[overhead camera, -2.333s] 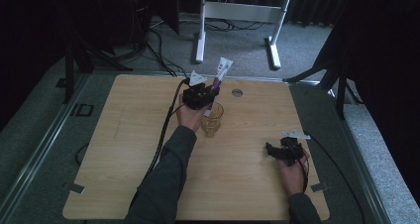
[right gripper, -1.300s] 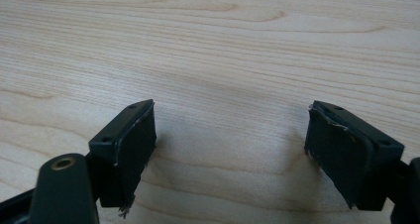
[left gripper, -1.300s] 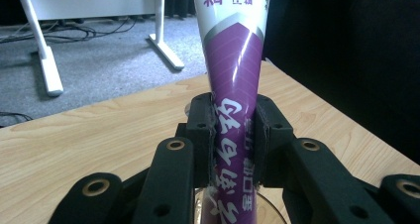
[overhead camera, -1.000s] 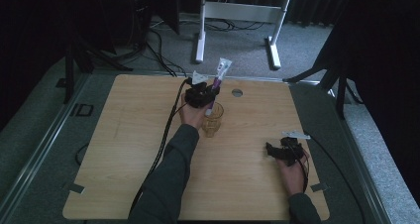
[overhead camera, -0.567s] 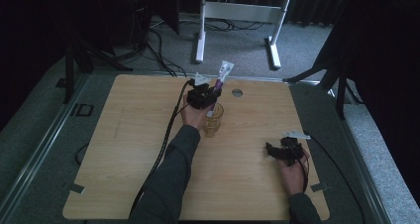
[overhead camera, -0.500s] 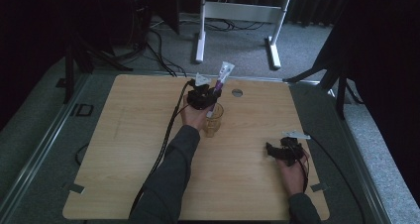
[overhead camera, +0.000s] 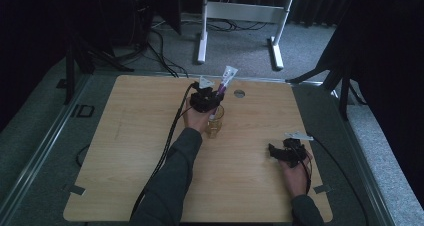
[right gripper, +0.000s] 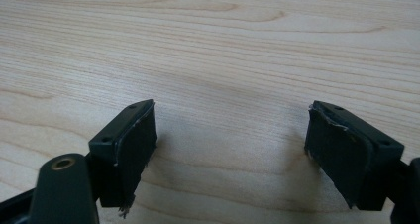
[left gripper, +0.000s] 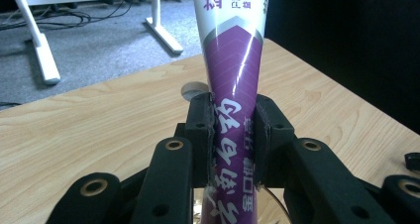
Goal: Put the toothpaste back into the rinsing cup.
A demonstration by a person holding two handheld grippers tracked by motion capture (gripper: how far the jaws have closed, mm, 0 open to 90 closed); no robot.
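A purple and white tube (overhead camera: 223, 84) (left gripper: 233, 75) stands tilted with its lower end inside a clear glass cup (overhead camera: 215, 125) near the table's middle. My left gripper (overhead camera: 210, 97) (left gripper: 232, 130) is shut on the tube's purple lower part, both pads pressing its sides, just above the cup's rim. My right gripper (overhead camera: 278, 153) (right gripper: 230, 144) rests low over bare wood at the right front of the table, jaws wide open with nothing between them.
The wooden table (overhead camera: 125, 151) has a round cable hole (overhead camera: 239, 93) near its far edge, just beyond the cup. A white desk frame (overhead camera: 240, 16) stands on the grey floor behind. Cables trail from the left gripper along the forearm.
The tube and left gripper have shifted only slightly over the cup. The right hand has stayed put.
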